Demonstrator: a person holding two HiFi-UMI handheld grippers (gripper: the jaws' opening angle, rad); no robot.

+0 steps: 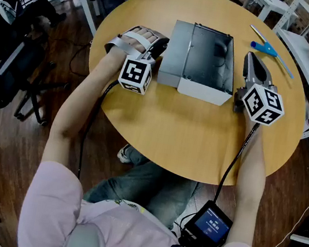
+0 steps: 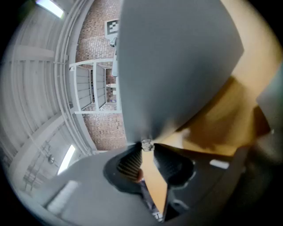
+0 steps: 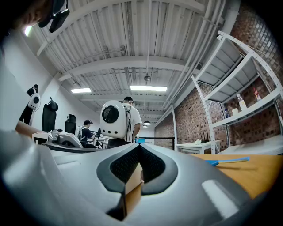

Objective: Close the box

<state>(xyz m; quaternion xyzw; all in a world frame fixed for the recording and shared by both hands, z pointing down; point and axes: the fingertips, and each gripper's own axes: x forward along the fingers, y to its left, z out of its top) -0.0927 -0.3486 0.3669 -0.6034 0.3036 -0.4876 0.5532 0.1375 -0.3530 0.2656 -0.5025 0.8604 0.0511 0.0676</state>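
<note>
We are at the start of the closing step. The open grey rectangular metal box [image 1: 204,91] sits near the middle of the round wooden surface [image 1: 182,130]. Its flat grey lid [image 1: 174,56] is swung out to the left side, and the dark inside is still exposed.

The left gripper [image 1: 158,45] is up against the lid's outer edge. In the left gripper view its jaws are pressed together at the tips, right where the lid's corner comes down, with a small shiny bit between them. We judge it to be pinching the lid there, though the hold is slim and we cannot be sure how firm it is. The lid fills most of that view as a tilted grey plane.

The right gripper [image 1: 252,59] lies on the surface just beside the box's right wall, pointing away from us. Its jaws are closed on nothing, with only bare wood showing below the tips. A blue-handled tool [image 1: 266,49] lies beyond it, clear of the box.

Next, we judge the left gripper must carry the lid up and over toward the right, following the hinge's arc, not pulling outward. The right gripper may need to steady the box wall so the box does not slide.
</note>
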